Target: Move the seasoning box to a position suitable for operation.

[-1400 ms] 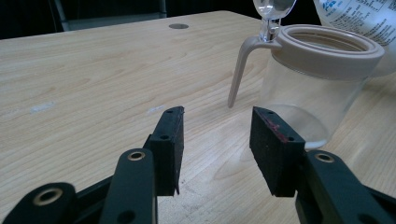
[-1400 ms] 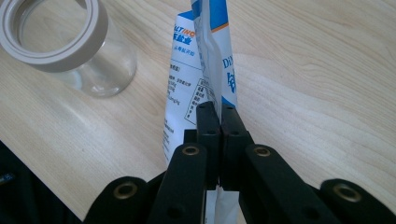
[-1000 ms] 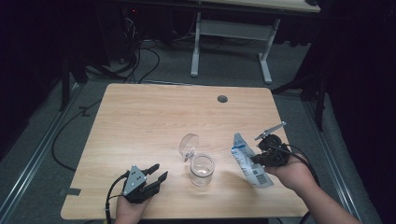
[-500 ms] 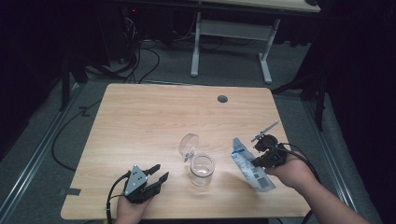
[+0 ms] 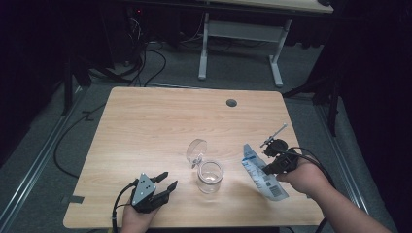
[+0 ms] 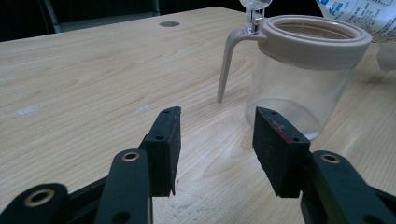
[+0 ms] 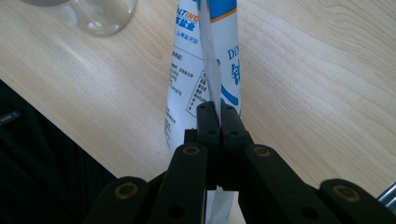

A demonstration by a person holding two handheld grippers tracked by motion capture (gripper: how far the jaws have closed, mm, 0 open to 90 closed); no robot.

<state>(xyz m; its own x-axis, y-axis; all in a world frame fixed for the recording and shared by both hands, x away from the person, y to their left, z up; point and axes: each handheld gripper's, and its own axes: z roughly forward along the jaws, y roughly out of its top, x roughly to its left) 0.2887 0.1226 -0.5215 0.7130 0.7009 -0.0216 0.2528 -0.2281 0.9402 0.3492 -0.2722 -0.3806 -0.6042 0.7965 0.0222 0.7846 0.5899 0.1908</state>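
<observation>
The right gripper is clenched on a white and blue pouch, held over the table's near right part, just right of the clear jar with its lid swung open. The left gripper rests near left of the jar, its jaws parted with nothing between them and just now widening.

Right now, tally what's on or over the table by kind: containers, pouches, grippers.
Clear jar with open hinged lid: 1
White-and-blue printed pouch: 1
Grippers: 2, left gripper with nothing between its jaws, right gripper clamped on the pouch
Total: 4
</observation>
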